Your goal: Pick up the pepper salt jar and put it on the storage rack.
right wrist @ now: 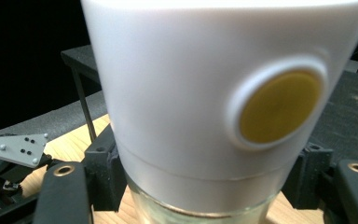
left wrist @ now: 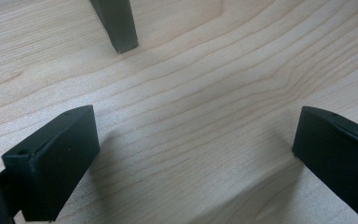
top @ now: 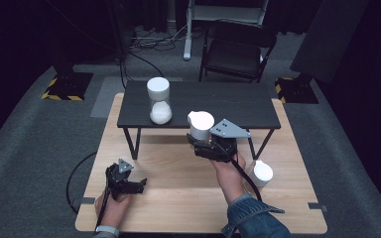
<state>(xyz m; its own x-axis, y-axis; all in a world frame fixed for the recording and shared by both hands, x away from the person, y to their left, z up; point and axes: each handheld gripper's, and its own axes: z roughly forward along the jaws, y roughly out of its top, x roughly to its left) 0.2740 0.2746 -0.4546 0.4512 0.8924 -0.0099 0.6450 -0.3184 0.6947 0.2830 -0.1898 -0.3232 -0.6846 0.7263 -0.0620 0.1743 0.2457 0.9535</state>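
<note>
Two claws are at work, and only one carries anything. The right claw (top: pixel 204 143) pinches a white-capped glass jar (top: pixel 201 126) near its base, holding it upright above the wooden desk (top: pixel 178 198), just in front of the low black shelf (top: pixel 238 104). In the right gripper view the jaws press against the clear glass on either side, below the white cap (right wrist: pixel 177 102), which has a round yellow button (right wrist: pixel 279 106) at about 3 o'clock on its face.

The left claw (top: pixel 140 186) rests low at roughly 8 o'clock on the desk, its jaws spread wide with nothing between them; the left gripper view looks down at bare wood grain and the foot of one shelf leg (left wrist: pixel 116 23).

Farther out, a second jar (top: pixel 159 100) with white powder in its lower bulb stands on the shelf at about 11 o'clock from the held one. A third white-topped jar (top: pixel 262 172) sits on the desk at 4 o'clock, just beside the person's right forearm (top: pixel 233 183).

My guess at the risks: the grip is on smooth glass well below the heavy-looking cap, so a tilt could let the jar slip or swing top-first. Raising it onto the shelf, the base could catch the shelf edge. Drawing the forearm back could knock the jar beside it.
</note>
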